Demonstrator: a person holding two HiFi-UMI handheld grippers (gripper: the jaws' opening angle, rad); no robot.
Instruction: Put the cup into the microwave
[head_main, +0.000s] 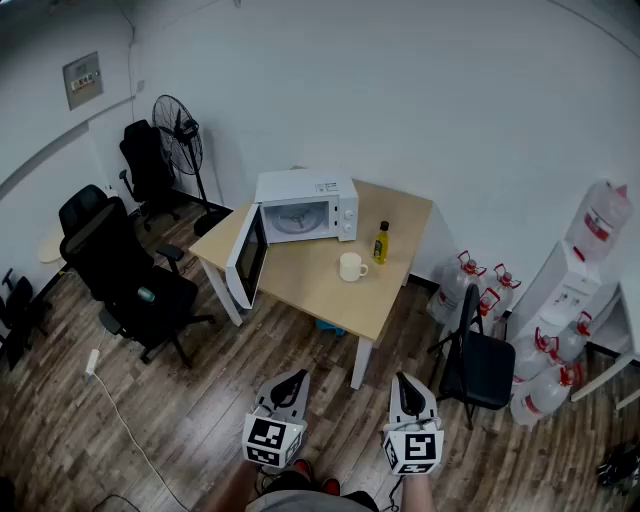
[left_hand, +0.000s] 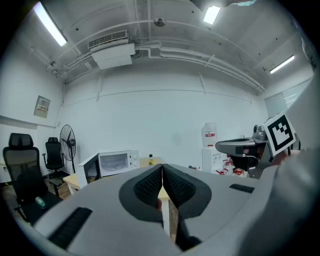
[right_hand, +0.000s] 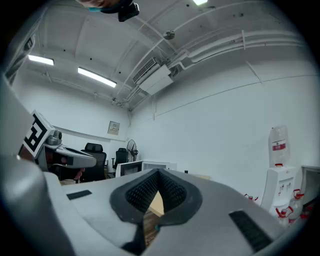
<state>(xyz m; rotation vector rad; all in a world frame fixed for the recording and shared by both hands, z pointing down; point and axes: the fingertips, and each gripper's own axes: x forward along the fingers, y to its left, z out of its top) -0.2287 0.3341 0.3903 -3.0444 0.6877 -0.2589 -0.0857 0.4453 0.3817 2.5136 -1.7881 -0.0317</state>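
**A:** What is shown in the head view?

**B:** A wooden bench (head_main: 330, 290) is seen by the white wall. A white microwave (head_main: 318, 205) is set at its far edge, with the door (head_main: 247, 258) swung wide open to the left. The white cup (head_main: 351, 266) is stood upright on the bench, outside the microwave and just in front of its right end. A yellow bottle (head_main: 381, 243) is placed just beside the cup. The left tool (head_main: 296, 377) and the right tool (head_main: 403, 381) are held side by side low in the picture, over the wooden floor (head_main: 150, 420) and well apart from the bench. A black office chair (head_main: 110, 260) is seen to the left and a black folding chair (head_main: 478, 360) to the right.

**A:** And the left gripper view?

**B:** The left tool's jaws are seen pressed together at the tips, and nothing is gripped between them. The microwave and the bottle are made out beyond them; the cup cannot be picked out there. The right tool is shown at the right edge.

**A:** The right gripper view?

**B:** The right tool's jaws are likewise closed tip to tip, and nothing is held. The microwave is seen just above them, a water dispenser (right_hand: 280, 187) at the right and the left tool at the left.
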